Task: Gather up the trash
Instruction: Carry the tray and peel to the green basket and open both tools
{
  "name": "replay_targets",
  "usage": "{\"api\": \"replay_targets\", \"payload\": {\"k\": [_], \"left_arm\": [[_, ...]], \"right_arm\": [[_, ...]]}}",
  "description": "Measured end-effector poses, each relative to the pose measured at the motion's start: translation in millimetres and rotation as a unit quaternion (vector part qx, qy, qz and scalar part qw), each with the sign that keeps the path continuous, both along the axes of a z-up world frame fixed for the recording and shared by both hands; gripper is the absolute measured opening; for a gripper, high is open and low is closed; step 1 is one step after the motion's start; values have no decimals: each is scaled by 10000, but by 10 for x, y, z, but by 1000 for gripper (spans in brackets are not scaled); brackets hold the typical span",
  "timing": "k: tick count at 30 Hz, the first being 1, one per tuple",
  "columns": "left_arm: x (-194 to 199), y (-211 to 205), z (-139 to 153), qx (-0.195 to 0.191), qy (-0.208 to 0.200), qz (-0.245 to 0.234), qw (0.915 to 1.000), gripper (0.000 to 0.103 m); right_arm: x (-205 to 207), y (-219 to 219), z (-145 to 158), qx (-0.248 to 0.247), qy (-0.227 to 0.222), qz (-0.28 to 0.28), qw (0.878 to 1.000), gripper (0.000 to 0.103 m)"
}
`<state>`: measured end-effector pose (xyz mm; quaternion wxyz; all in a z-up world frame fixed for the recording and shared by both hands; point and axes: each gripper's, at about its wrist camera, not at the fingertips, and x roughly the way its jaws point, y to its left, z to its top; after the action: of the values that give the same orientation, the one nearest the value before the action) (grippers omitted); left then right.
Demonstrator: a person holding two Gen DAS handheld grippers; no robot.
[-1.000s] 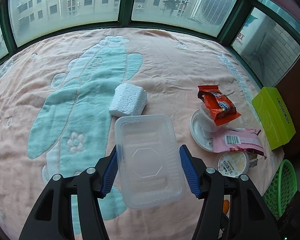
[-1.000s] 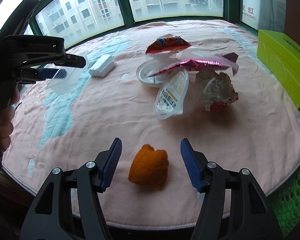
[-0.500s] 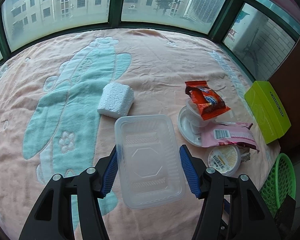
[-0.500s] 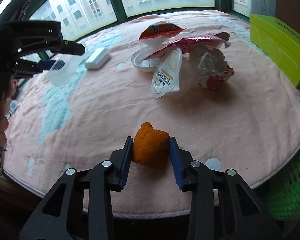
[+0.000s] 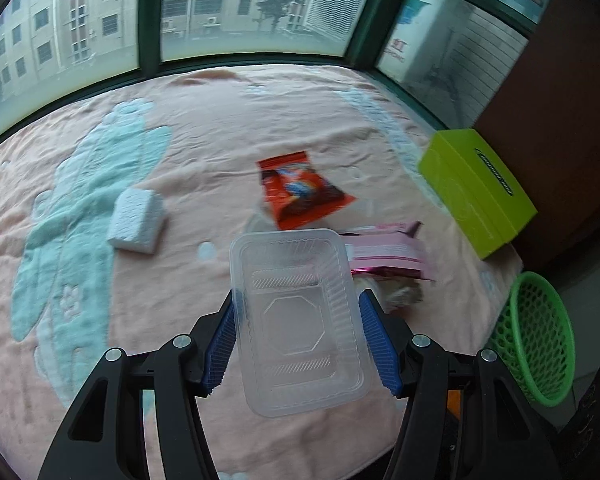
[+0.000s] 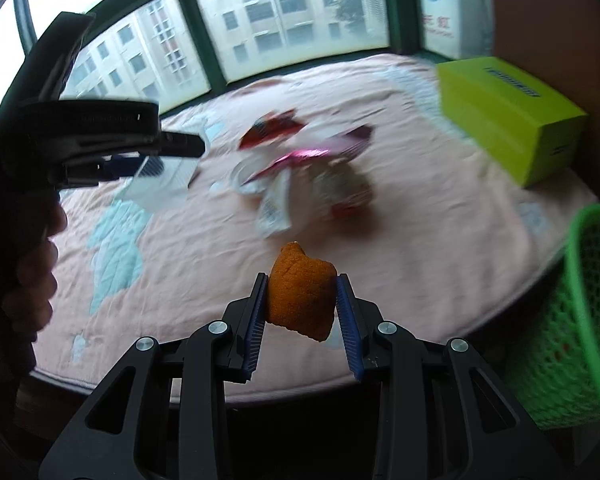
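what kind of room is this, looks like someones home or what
Probably a home, likely an enclosed balcony or bay window nook: a pink towel blanket covers the surface, green-framed windows wrap around it facing apartment blocks, and a green mesh basket stands beside it.

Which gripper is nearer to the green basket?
Right. The right gripper, holding the orange lump, is close beside the green basket; the left gripper is farther across the table.
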<state>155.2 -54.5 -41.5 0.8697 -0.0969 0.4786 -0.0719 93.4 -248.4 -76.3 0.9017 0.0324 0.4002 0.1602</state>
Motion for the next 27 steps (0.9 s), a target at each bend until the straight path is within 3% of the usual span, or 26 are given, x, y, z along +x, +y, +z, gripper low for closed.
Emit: {"api": "replay_targets", "payload": {"k": [8, 14, 20, 27], "left_arm": [[19, -676, 122, -53, -62, -676, 9977, 58], [-5, -1304, 259, -72, -191, -1290, 9914, 57], [-46, -1945, 326, -103, -229, -1856, 9823, 57], [-101, -2540, 328, -174, -203, -2368, 9712, 57]], "right_arm": [[-99, -712, 227, -31, -197, -761, 9969, 34], [-222, -1377, 337, -186, -278, -1524, 9878, 34], [-354, -2012, 275, -273, -158, -2229, 9743, 34], [-471, -2443, 101, -252, 107, -2664, 9635, 37]]}}
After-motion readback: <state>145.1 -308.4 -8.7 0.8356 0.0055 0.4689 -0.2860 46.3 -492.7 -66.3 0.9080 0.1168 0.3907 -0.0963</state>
